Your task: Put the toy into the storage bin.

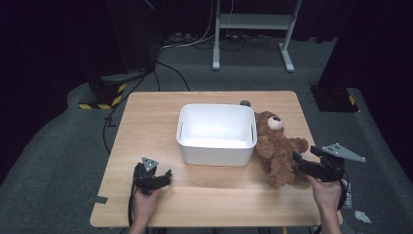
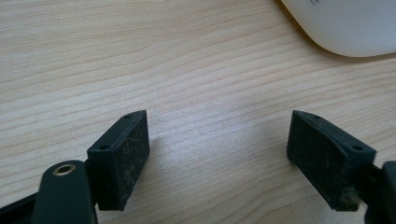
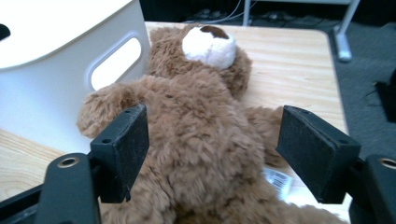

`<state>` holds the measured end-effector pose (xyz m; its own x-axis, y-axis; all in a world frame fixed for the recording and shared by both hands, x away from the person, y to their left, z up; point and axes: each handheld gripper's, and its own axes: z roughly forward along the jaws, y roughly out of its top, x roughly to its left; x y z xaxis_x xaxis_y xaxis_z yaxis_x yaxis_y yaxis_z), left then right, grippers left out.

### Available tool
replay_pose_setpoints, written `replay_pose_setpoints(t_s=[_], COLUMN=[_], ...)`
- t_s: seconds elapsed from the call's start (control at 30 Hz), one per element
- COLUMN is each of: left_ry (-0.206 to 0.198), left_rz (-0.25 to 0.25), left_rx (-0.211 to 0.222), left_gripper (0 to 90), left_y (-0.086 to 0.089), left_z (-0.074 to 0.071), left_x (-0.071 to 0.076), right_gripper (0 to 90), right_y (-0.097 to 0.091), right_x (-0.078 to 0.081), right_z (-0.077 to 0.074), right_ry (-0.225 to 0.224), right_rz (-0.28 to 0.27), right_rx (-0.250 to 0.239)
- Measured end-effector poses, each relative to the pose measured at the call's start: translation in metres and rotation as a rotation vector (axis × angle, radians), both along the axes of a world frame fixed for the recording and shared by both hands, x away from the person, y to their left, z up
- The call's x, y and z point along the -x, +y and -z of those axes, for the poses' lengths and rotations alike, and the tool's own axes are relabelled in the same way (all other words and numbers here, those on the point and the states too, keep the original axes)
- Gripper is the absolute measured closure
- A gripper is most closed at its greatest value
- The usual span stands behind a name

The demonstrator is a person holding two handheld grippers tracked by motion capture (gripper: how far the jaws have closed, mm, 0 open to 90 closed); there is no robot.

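Fingers [image 3: 121, 154] of the right gripper [image 3: 212, 154] are spread wide to either side of a brown teddy bear [image 3: 201, 135], whose plush body is seen between them without being clamped. The bear [image 1: 276, 146] is laid on its back near the right edge of the wooden table [image 1: 146, 117], its head turned toward the far edge and one arm pressed against the side of a white plastic bin [image 1: 216, 134]. The bin is placed at the middle of the table. A barcode tag [image 3: 279, 180] is seen beside the bear's body. The left gripper [image 1: 155, 176] is held low near the front edge, its fingers [image 2: 123, 156] likewise apart over bare wood.
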<state>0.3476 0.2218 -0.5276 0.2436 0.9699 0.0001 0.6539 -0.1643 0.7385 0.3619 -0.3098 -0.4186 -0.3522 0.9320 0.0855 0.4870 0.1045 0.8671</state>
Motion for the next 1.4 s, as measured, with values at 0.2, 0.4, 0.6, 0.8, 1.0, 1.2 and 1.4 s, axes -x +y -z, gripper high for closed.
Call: replay_pose_setpoints(t_s=[0.2, 0.4, 0.6, 0.8, 1.0, 1.2, 1.4], left_ry=[0.000, 0.001, -0.001, 0.000, 0.000, 0.000, 0.000], left_rz=[-0.003, -0.010, -0.007, -0.005, -0.005, -0.004, -0.005], left_rx=[0.002, 0.008, 0.005, 0.005, 0.005, 0.006, 0.006], left_gripper=[21.1, 21.1, 21.6, 21.6, 21.5, 21.5, 21.5], left_y=[0.000, -0.001, -0.001, -0.001, -0.001, -0.001, -0.001], left_z=[0.000, 0.000, 0.000, 0.000, 0.000, 0.000, 0.000], left_x=[0.000, 0.000, 0.000, 0.000, 0.000, 0.000, 0.000], right_gripper=[24.0, 24.2, 23.9, 23.5, 22.0, 21.5, 21.4], right_y=[0.006, 0.015, 0.018, 0.021, 0.025, 0.028, 0.031], right_x=[-0.012, -0.023, -0.030, -0.038, -0.052, -0.063, -0.072], right_z=[-0.006, -0.013, -0.016, -0.013, -0.012, -0.010, -0.008], right_ry=[0.023, 0.028, 0.044, 0.054, 0.081, 0.100, 0.115], right_rz=[-0.015, -0.043, -0.038, -0.039, -0.046, -0.043, -0.047], right_rx=[-0.030, -0.020, -0.008, -0.003, 0.000, -0.006, 0.015])
